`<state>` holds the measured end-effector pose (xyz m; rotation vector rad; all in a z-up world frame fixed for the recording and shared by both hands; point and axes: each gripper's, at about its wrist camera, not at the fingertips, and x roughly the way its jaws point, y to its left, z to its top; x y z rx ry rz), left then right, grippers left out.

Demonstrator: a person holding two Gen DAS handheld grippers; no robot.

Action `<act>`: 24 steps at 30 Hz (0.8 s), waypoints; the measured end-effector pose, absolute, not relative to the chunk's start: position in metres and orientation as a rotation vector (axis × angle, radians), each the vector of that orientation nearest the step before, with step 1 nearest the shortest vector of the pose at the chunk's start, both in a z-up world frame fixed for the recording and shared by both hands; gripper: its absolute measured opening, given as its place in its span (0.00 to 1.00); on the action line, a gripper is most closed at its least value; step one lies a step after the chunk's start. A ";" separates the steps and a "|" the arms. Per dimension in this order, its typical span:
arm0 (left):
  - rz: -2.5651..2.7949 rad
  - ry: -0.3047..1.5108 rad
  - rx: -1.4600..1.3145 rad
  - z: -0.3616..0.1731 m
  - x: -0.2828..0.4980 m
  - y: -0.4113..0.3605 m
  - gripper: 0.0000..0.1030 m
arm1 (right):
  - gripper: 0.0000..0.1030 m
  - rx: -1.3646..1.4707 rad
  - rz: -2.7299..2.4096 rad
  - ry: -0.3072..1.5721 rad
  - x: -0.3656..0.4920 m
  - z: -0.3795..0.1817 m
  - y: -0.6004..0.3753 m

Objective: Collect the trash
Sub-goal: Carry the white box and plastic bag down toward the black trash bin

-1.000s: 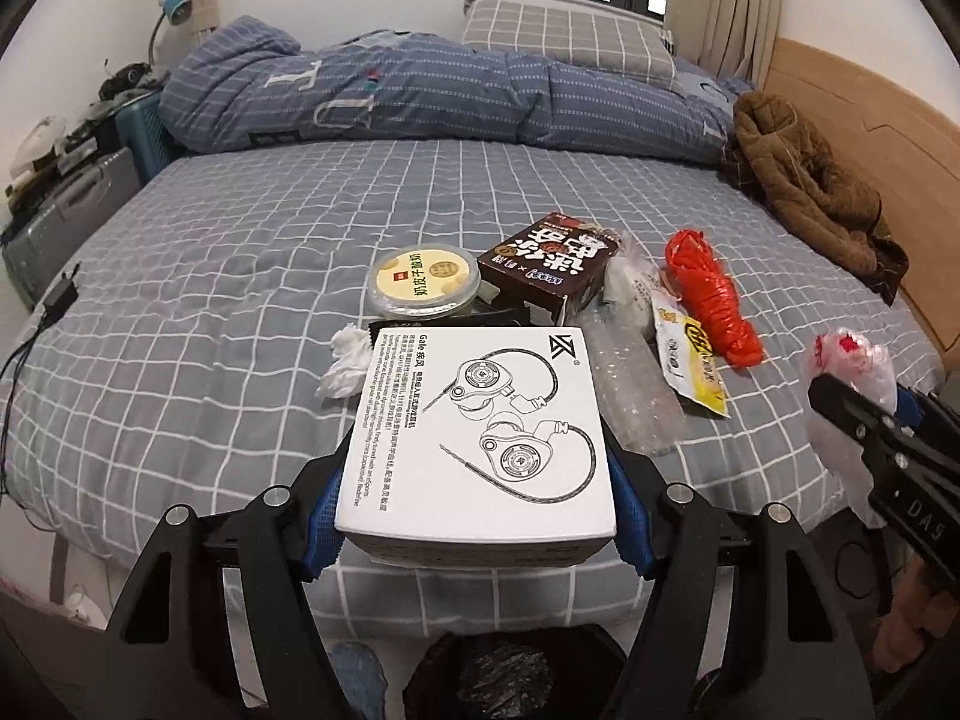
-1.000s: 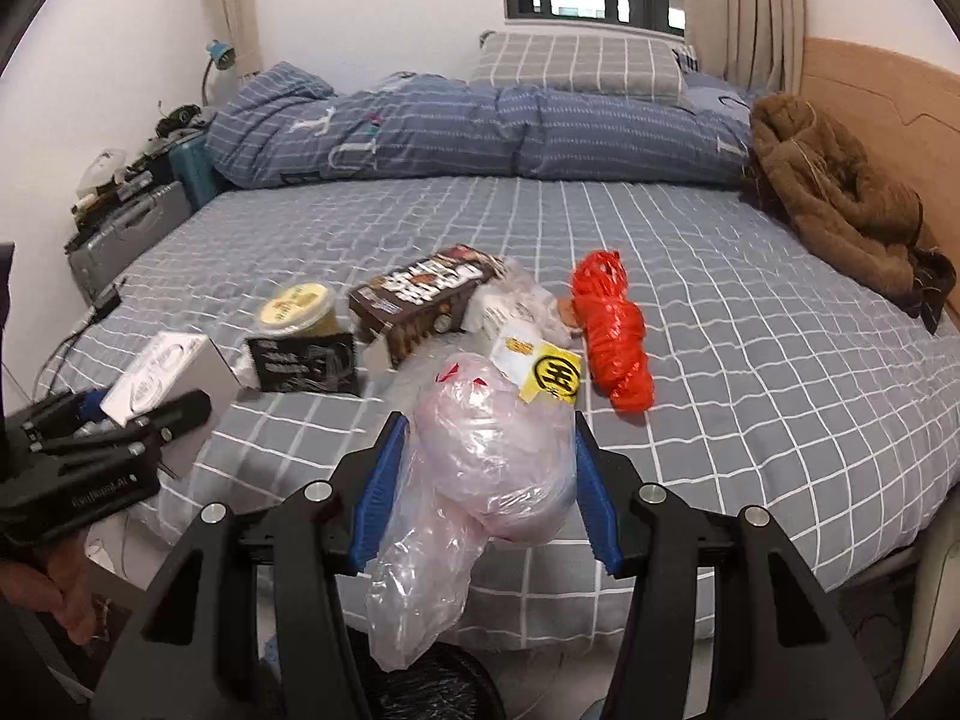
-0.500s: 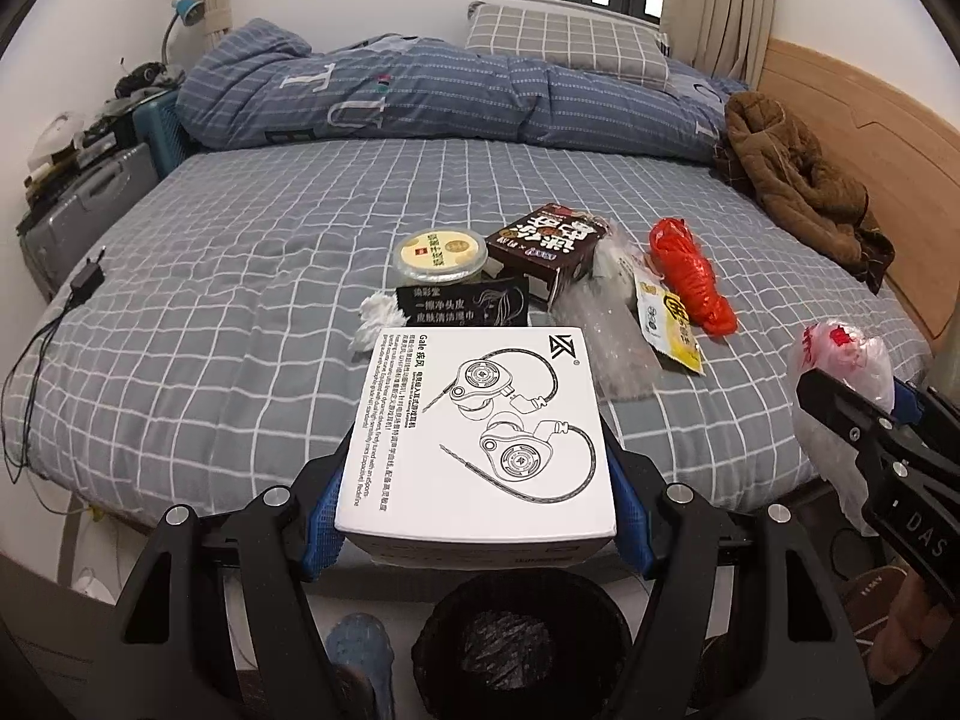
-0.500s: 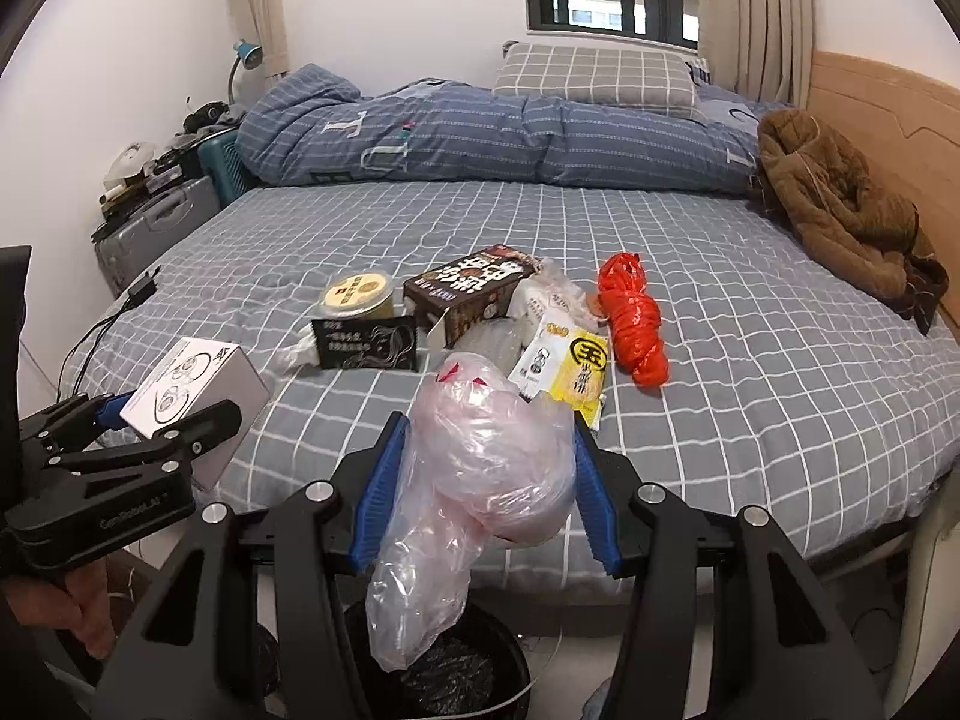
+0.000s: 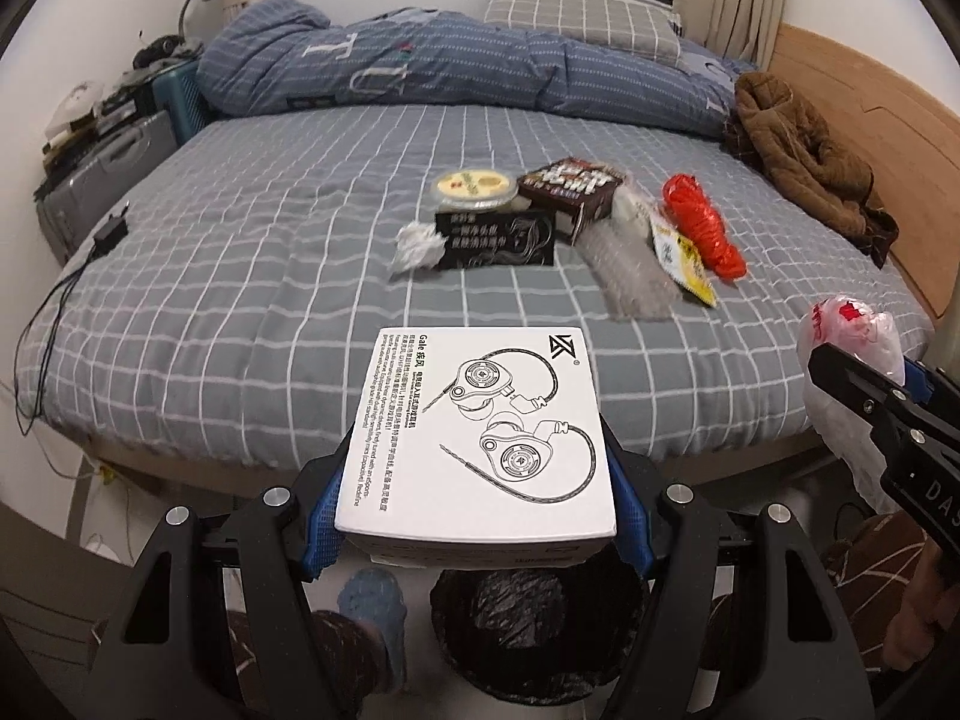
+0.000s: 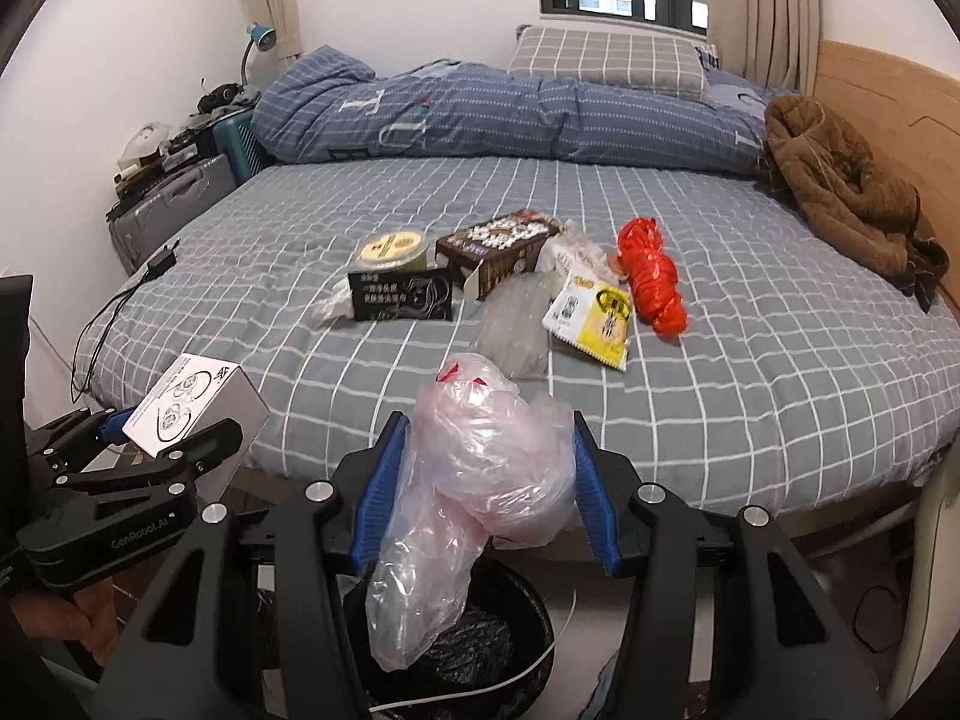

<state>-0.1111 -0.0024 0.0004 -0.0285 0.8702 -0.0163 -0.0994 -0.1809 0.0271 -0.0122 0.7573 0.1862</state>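
The left gripper (image 5: 477,480) is clamped on a white earphone box (image 5: 477,432) above the black-lined trash bin (image 5: 528,618) beside the bed (image 5: 240,300). The right gripper (image 6: 483,480) grasps a crumpled clear plastic bag (image 6: 480,480) over that bin.

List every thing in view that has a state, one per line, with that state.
left gripper: shut on the white earphone box
white earphone box: closed, held over the bin
right gripper: shut on the clear plastic bag
clear plastic bag: crumpled, hanging into the bin
bin: open, black liner in
brown carton: end flap open
round tub: lidded
red bag: bunched up
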 end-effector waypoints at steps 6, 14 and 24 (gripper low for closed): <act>-0.006 0.905 -0.046 -0.016 -0.121 0.006 0.66 | 0.49 -0.011 0.184 0.803 -0.107 0.005 -0.176; -0.006 0.964 -0.062 -0.046 -0.129 0.013 0.66 | 0.49 -0.026 0.175 0.873 -0.115 -0.032 -0.174; -0.010 1.053 -0.083 -0.097 -0.135 0.016 0.66 | 0.49 -0.012 0.162 0.992 -0.114 -0.087 -0.176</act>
